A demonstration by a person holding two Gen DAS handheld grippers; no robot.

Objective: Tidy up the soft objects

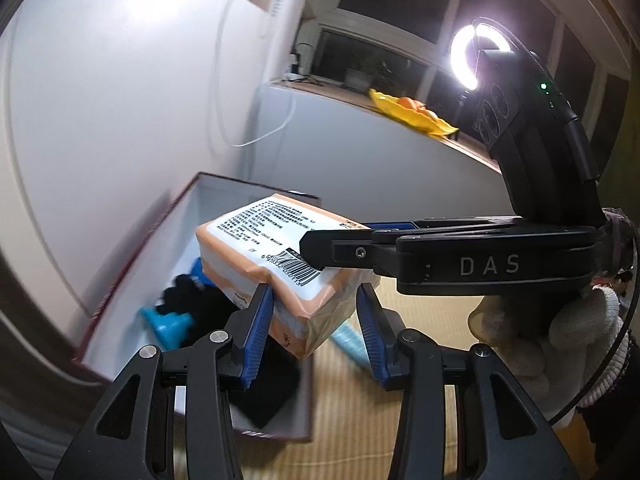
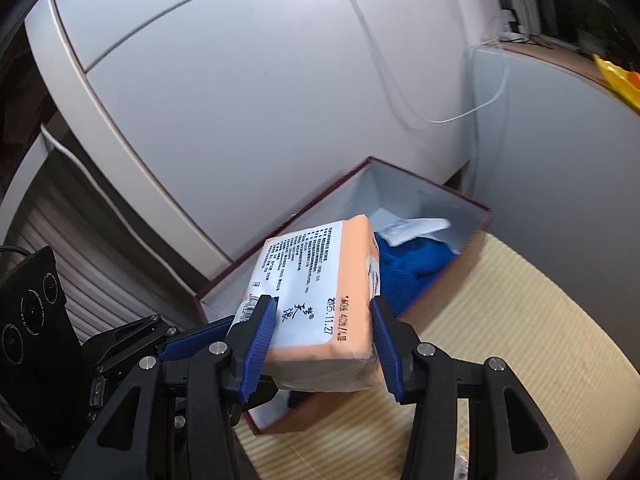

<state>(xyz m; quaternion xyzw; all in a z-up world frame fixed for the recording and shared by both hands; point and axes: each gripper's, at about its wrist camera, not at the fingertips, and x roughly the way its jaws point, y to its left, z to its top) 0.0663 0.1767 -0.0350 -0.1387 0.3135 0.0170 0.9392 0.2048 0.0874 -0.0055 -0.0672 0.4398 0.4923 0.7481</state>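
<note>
While I hold the pack over the box, these are my readings, near to far:

Right gripper [image 2: 324,340]: my blue pads press both narrow sides of the pack [image 2: 320,292]; it is clamped on it, as far as I can judge from the dented wrap.

Left gripper [image 1: 316,328]: its left pad touches the pack's [image 1: 276,256] corner, while the right pad stands clear of the film. I read it as spread and steadying, not gripping.

Pack: a soft orange-and-white tissue pack, aloft between both tools, label up, tilted slightly.

Long axis: it runs forward from my right gripper, toward the box's far end; across my left gripper's view it lies slantwise.

Nearer hand: right, which carries the load. The left comes in from the side, its body showing low left in the right view.

Pose: right tool level and side-on in the left view, gloved hand [image 1: 540,332] behind it; both tools pitch down toward the box.

Box [image 2: 472,204]: directly below and ahead of the pack, open, on the mat [image 2: 520,320].

Contents: blue cloth [image 2: 416,260], black fabric [image 1: 192,296], white packet [image 2: 416,228].

Next, my guess: lower straight down, then release.

Beyond: white wall, sill, yellow thing [image 1: 412,114].
</note>
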